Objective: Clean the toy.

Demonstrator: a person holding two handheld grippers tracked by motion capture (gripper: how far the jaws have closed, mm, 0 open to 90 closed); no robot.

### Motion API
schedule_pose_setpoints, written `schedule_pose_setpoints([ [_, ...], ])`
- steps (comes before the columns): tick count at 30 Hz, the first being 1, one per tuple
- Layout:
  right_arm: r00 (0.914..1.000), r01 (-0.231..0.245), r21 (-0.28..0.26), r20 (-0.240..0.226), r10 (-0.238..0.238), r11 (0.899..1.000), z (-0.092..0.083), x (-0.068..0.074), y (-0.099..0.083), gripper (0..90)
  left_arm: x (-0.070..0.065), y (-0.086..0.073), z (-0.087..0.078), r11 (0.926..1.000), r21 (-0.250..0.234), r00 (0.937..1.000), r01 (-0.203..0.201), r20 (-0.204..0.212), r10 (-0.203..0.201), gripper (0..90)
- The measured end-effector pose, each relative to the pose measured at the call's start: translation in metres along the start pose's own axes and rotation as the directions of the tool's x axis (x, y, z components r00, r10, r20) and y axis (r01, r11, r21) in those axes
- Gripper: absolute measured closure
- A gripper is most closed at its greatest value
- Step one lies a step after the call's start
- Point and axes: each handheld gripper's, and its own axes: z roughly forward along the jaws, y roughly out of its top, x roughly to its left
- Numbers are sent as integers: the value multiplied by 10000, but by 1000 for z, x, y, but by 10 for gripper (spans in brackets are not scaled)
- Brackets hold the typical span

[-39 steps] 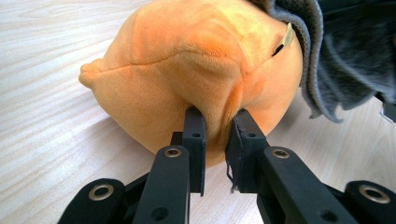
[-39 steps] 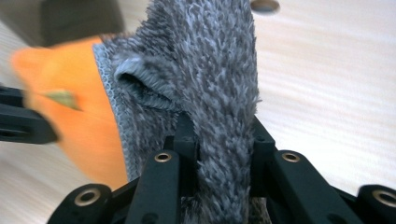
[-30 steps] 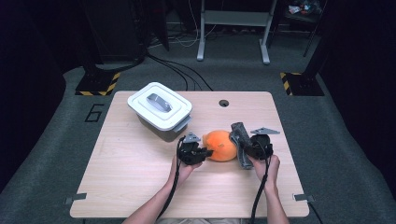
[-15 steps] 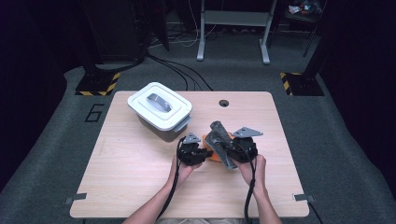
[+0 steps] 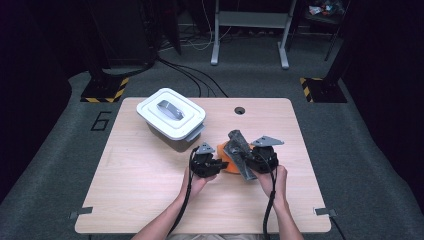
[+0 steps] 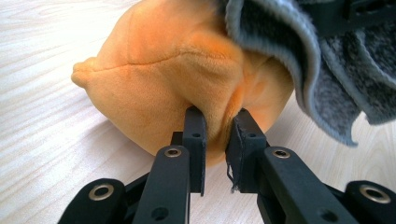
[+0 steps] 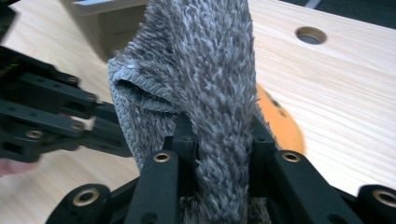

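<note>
Orange plush toy (image 5: pixel 227 159) lies on our counter (image 5: pixel 150 190), near the middle and toward our side, between our two hands. Our left claw (image 6: pixel 218 122) is nearly closed and pinches a fold of the toy's soft skin; in the left gripper view the pads (image 6: pixel 194 135) press into the plush from both sides. Our right claw (image 7: pixel 218 128) grips a grey towel (image 5: pixel 240 152), bunched and fuzzy, which stands up between its jaws and hangs against the toy's right side, touching it.

We work on a pale wood counter with rounded corners and one round cable hole (image 5: pixel 239 110) near its far edge. At the far left of it sits a white lidded box (image 5: pixel 171 118) with a grey handle on the lid, well apart from the toy. Around the counter we see dark grey carpet, with a figure 6 (image 5: pixel 101 120) marked on it at the left. Beyond stand a light metal frame (image 5: pixel 250 30), loose cables, and two black-and-yellow striped feet (image 5: pixel 102 92); the rest of the room is dark.

We count one toy, one towel, one box, two claws.
</note>
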Motion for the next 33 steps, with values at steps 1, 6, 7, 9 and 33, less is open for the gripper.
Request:
schedule_pose_setpoints([
  [1, 9999, -100, 26, 13, 100, 9999, 0, -3, -1, 712, 0, 0, 0, 10000, 2, 10000, -6, 0, 6, 782],
  [6, 9975, -699, 39, 138, 698, 9975, 0, -24, -9, 711, 1, 0, -1, 10000, 36, 10000, -42, -20, 42, 781],
  [7, 9964, -812, 99, 241, 809, 9967, 1, -29, -11, 711, 1, 0, -1, 10000, 28, 10000, -41, -28, 41, 781],
  [9, 9927, -1181, 233, 255, 1175, 9927, 4, -41, -15, 711, 1, 0, -1, 10000, 26, 10000, -19, -28, 19, 781],
  [33, 9816, -1871, 552, 503, 1844, 9808, 15, -61, -26, 711, -24, -8, 3, 9382, 541, 9212, -3419, -1781, 3460, 374],
])
